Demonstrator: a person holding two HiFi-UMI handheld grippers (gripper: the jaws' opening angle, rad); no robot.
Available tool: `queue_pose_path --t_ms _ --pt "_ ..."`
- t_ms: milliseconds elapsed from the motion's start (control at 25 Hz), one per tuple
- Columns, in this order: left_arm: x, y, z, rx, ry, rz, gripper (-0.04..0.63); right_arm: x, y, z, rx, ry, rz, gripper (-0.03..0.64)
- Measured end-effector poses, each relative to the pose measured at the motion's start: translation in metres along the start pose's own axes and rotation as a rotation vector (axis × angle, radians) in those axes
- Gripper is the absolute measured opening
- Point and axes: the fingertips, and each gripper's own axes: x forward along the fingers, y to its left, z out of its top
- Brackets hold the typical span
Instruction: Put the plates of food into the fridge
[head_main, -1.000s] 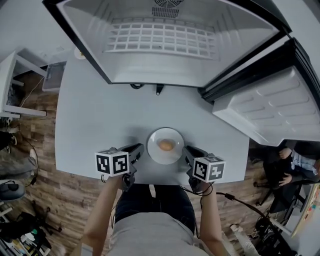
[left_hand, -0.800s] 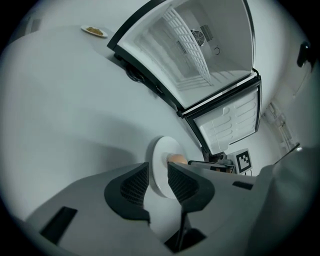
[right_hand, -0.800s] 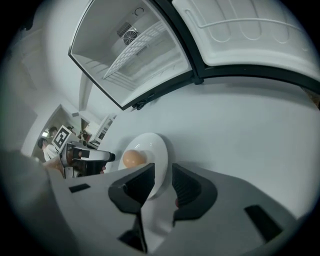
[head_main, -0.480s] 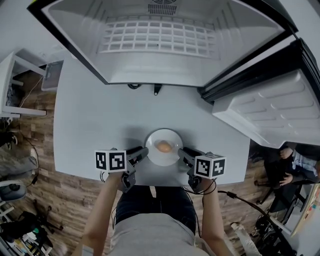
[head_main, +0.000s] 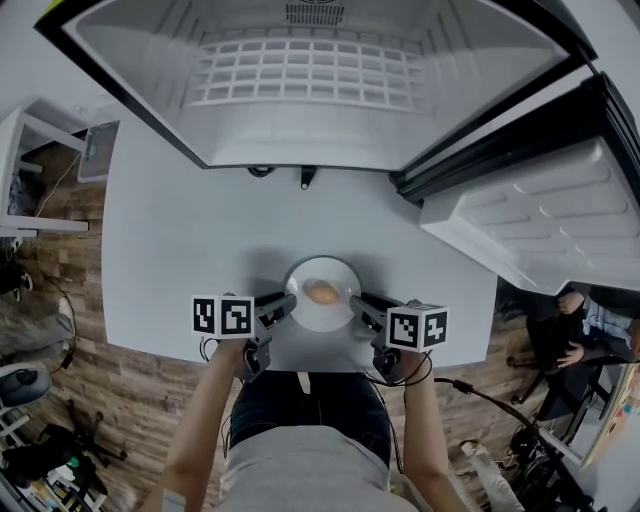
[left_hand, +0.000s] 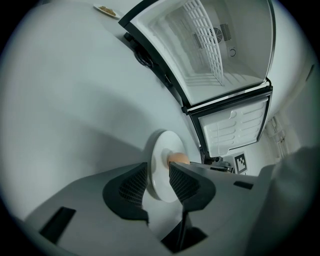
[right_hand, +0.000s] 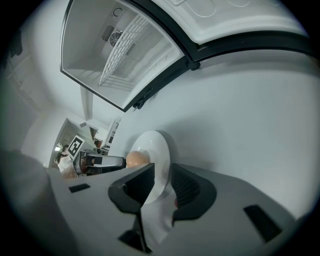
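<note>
White plate (head_main: 322, 313) had its rim between the just-opened, unpressing jaws of left gripper (head_main: 289, 301) at nine o'clock, right gripper (head_main: 355, 301) at three.

1 overhead, 2 low; plate (head_main: 322, 316) shared

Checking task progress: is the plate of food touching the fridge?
Apart. The head view shows a broad stretch of bare table between the plate and the front edge of the open fridge.

Glossy plate (head_main: 325, 317), matt table (head_main: 180, 260), wooden floor (head_main: 150, 400)
</note>
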Motion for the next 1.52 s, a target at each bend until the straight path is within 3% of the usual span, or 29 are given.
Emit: queue_pose_path --t_ms 520,560,640,680,920,1280,1520 --pt "0.005 0.002 0.000 -0.059 -0.010 -0.013 0.117 0.005 0.006 0.004 0.160 -0.043 0.092 0.099" --pt "0.006 0.004 -0.001 -0.057 -0.014 0.003 0.111 0.005 0.005 0.004 0.166 -0.045 0.091 0.098" --pt "0.006 0.009 -0.001 -0.064 -0.026 0.030 0.040 0.005 0.002 0.003 0.187 -0.051 0.080 0.080" --pt "0.006 0.010 -0.001 -0.072 -0.034 0.031 0.040 0.005 0.000 0.003 0.202 -0.054 0.078 0.048" --pt "0.004 0.009 0.000 -0.095 -0.075 0.031 0.035 0.004 -0.002 0.002 0.231 -0.070 0.081 0.041" --pt "-0.023 -0.009 0.008 -0.197 -0.185 -0.058 0.028 -0.009 0.024 0.020 0.263 -0.106 0.164 0.035" --pt "-0.059 -0.038 0.030 -0.258 -0.344 -0.158 0.023 -0.027 0.059 0.050 0.249 -0.157 0.254 0.034"
